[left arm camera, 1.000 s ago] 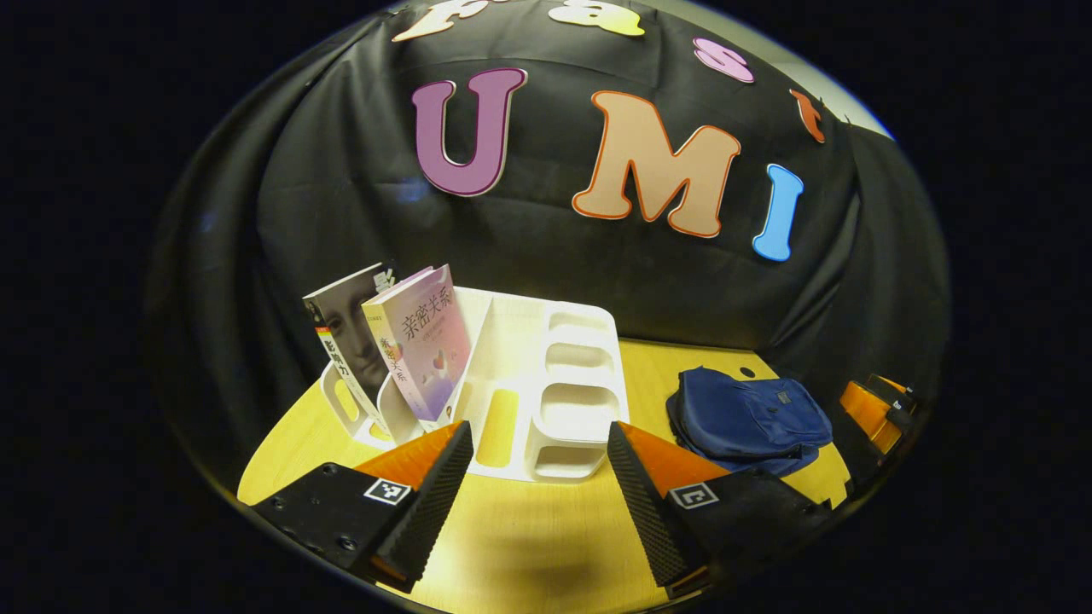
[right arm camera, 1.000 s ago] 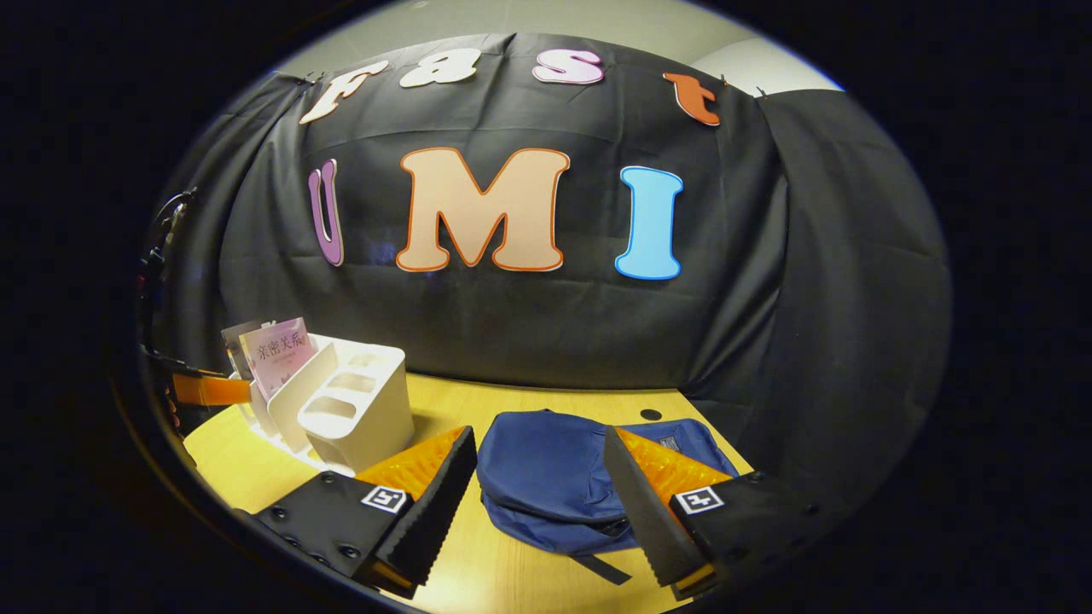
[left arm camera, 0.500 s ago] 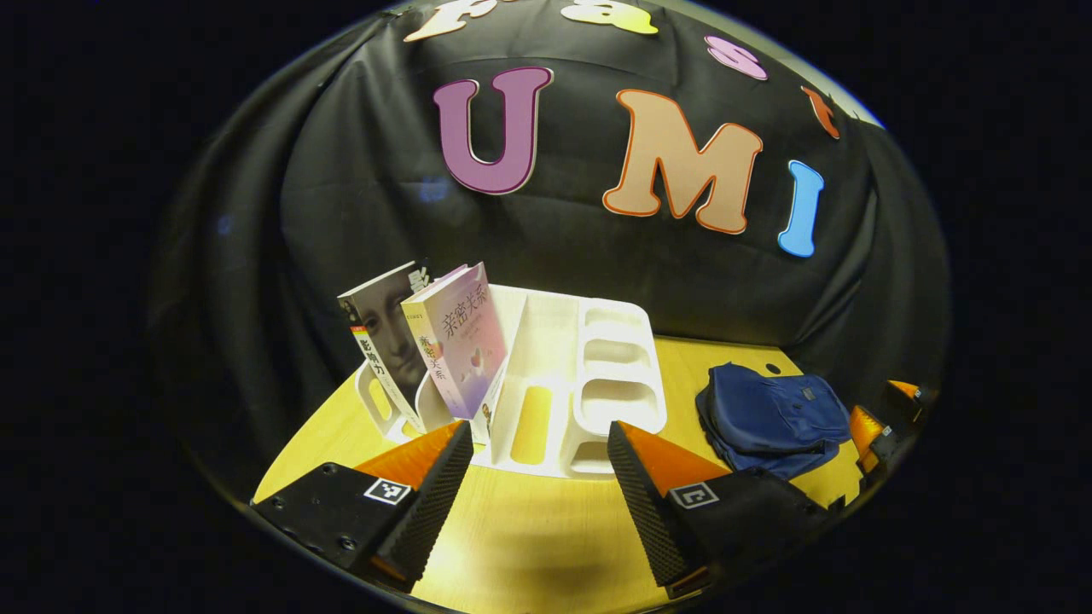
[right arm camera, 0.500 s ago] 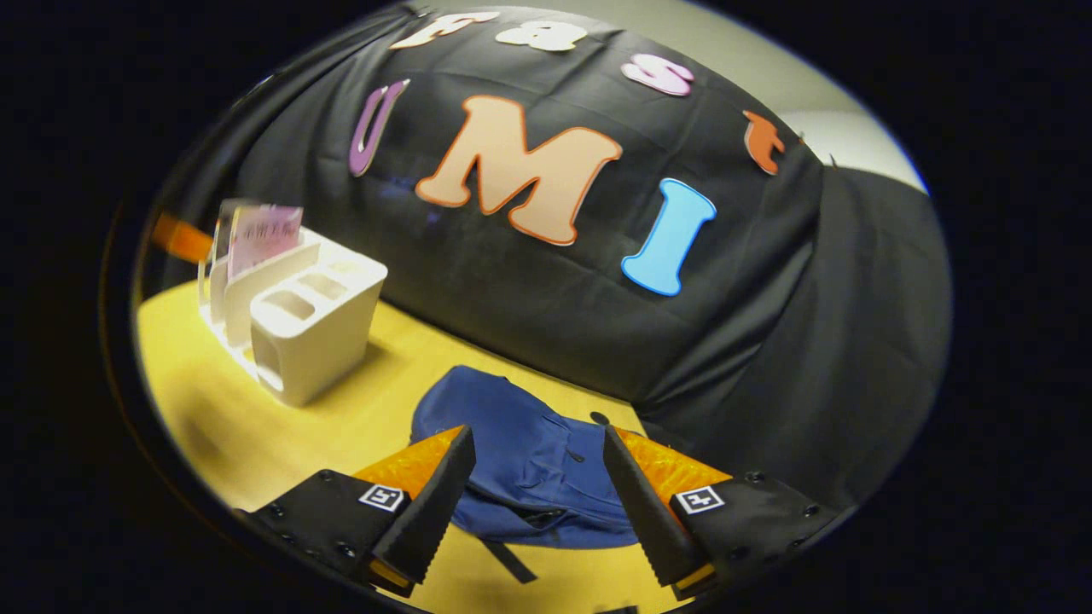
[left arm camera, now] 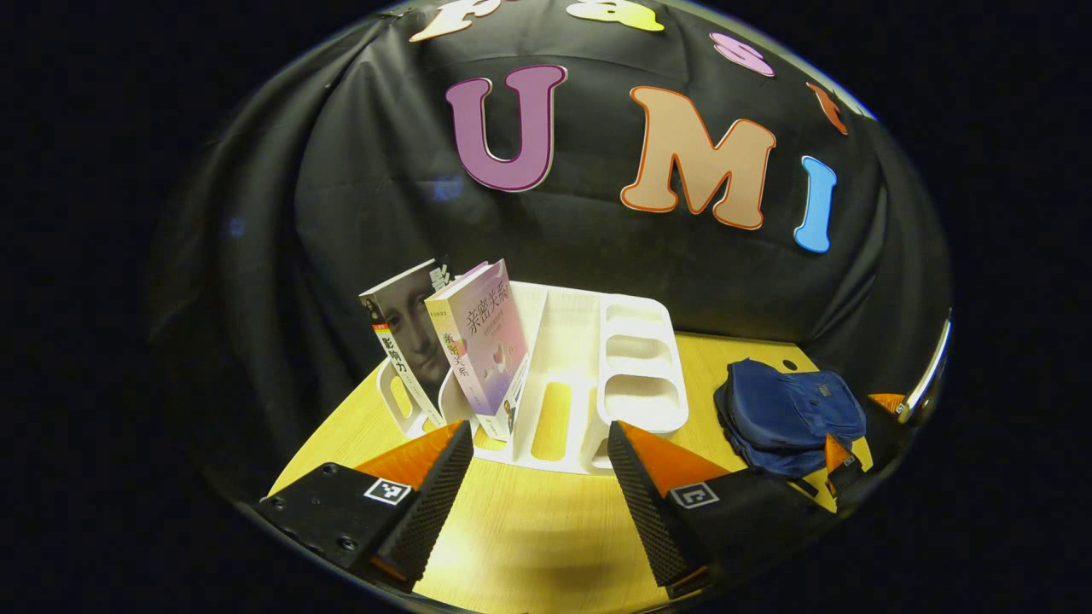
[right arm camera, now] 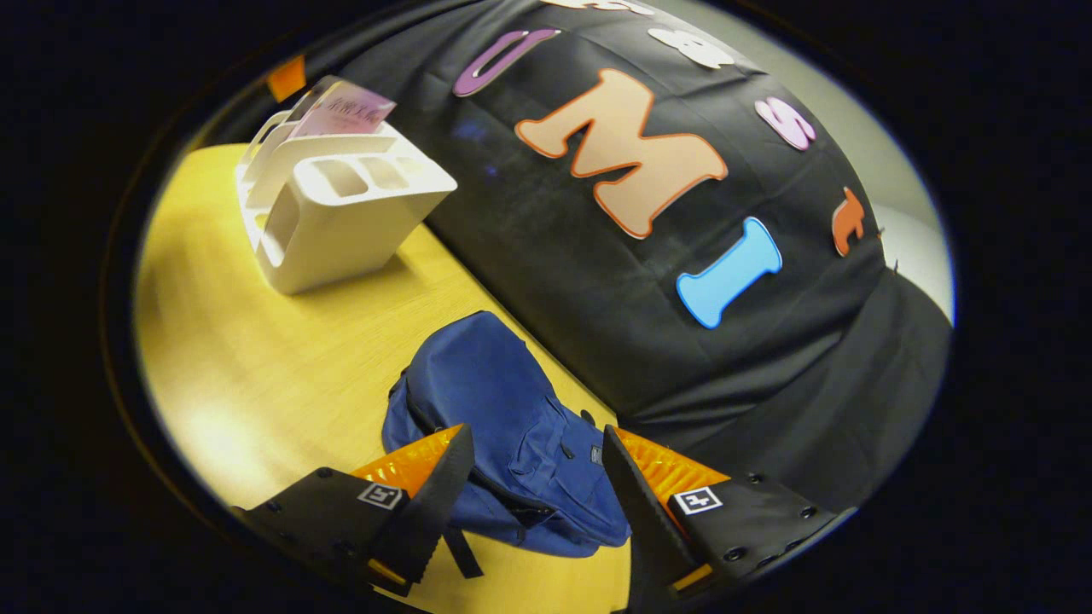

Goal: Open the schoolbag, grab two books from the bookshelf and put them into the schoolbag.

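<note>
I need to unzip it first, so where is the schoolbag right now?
The blue schoolbag lies flat on the wooden table, framed by the open right gripper; in the left gripper view it sits right of the white bookshelf.

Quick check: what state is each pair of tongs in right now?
Left tongs: open, holding nothing, facing the bookshelf.
Right tongs: open, holding nothing, over the schoolbag.

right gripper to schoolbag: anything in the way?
Nothing visible. In the right gripper view the open right gripper hangs right over the blue schoolbag, which lies flat and apparently closed on the wooden table. The white bookshelf stands well apart.
</note>
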Action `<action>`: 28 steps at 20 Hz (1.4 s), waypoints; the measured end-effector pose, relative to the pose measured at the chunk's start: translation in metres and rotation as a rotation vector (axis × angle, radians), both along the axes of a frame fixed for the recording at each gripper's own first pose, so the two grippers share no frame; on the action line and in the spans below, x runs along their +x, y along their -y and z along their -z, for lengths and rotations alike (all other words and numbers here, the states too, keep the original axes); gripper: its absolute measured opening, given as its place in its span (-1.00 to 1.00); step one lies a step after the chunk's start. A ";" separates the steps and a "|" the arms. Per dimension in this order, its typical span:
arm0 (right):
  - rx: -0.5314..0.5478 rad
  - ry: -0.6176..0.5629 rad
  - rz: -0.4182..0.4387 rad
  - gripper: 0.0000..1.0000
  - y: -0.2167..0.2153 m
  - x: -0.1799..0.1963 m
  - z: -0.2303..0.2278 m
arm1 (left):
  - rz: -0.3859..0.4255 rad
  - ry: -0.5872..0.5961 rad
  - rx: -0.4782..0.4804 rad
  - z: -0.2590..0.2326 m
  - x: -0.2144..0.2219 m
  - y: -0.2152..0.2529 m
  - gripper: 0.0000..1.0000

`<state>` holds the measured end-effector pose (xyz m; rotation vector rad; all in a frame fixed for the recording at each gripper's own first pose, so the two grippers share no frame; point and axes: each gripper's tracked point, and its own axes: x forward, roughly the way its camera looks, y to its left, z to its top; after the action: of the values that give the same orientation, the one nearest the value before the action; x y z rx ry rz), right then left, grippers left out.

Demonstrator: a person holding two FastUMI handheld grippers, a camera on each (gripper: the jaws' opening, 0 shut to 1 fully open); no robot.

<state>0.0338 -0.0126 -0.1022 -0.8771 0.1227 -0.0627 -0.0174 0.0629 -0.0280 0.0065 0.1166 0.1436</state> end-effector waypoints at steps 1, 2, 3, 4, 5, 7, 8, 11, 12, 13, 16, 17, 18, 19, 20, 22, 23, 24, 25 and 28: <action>-0.031 -0.006 -0.007 0.86 -0.002 0.004 0.005 | -0.002 -0.001 0.003 0.000 0.000 -0.001 0.87; -0.064 -0.014 -0.014 0.84 -0.005 0.008 0.010 | -0.005 -0.004 0.009 0.000 -0.001 -0.002 0.87; -0.089 -0.023 -0.018 0.96 -0.006 0.012 0.017 | -0.009 -0.008 0.016 0.000 -0.001 -0.003 0.87; -0.113 -0.035 -0.021 0.96 -0.008 0.015 0.023 | -0.014 -0.013 0.022 0.001 -0.002 -0.005 0.87; -0.132 -0.047 -0.021 0.96 -0.007 0.020 0.029 | -0.021 -0.018 0.026 0.001 -0.001 -0.009 0.87; -0.162 -0.072 -0.017 0.96 -0.004 0.027 0.041 | -0.030 -0.026 0.025 0.002 -0.001 -0.012 0.87; -0.174 -0.080 -0.014 0.83 -0.003 0.030 0.045 | -0.035 -0.030 0.023 0.004 -0.002 -0.014 0.87; -0.237 -0.106 -0.011 0.83 0.002 0.044 0.059 | -0.051 -0.046 0.014 0.008 -0.001 -0.019 0.87; -0.253 -0.119 -0.012 0.89 0.003 0.046 0.065 | -0.056 -0.052 0.014 0.009 -0.001 -0.021 0.87; -0.264 -0.134 -0.014 0.94 0.005 0.049 0.071 | -0.061 -0.054 0.015 0.009 0.000 -0.023 0.87; -0.292 -0.156 -0.011 1.00 0.005 0.058 0.081 | -0.078 -0.063 0.020 0.011 0.000 -0.030 0.87; -0.292 -0.154 -0.004 1.00 0.007 0.062 0.083 | -0.082 -0.066 0.021 0.011 0.002 -0.031 0.87; -0.288 -0.156 0.002 0.95 0.009 0.064 0.084 | -0.086 -0.069 0.020 0.012 0.002 -0.033 0.87; -0.284 -0.157 0.009 0.88 0.010 0.068 0.084 | -0.088 -0.071 0.019 0.012 0.003 -0.034 0.87; -0.280 -0.155 0.014 0.82 0.009 0.072 0.082 | -0.088 -0.073 0.017 0.013 0.003 -0.033 0.87; -0.272 -0.148 0.027 0.82 0.014 0.079 0.081 | -0.088 -0.078 0.015 0.014 0.004 -0.033 0.87; -0.276 -0.145 0.031 0.91 0.015 0.083 0.081 | -0.088 -0.079 0.016 0.013 0.007 -0.033 0.87; -0.278 -0.140 0.034 1.00 0.016 0.085 0.080 | -0.086 -0.081 0.017 0.013 0.008 -0.032 0.87; -0.279 -0.133 0.040 0.77 0.019 0.087 0.078 | -0.081 -0.086 0.019 0.014 0.008 -0.030 0.87; -0.261 -0.121 0.062 1.00 0.024 0.093 0.074 | -0.071 -0.091 0.032 0.012 0.012 -0.026 0.87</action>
<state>0.1264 -0.0366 -0.1763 -1.1383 0.2593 -0.0844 -0.0053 0.0890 -0.0401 0.0411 0.2059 0.2165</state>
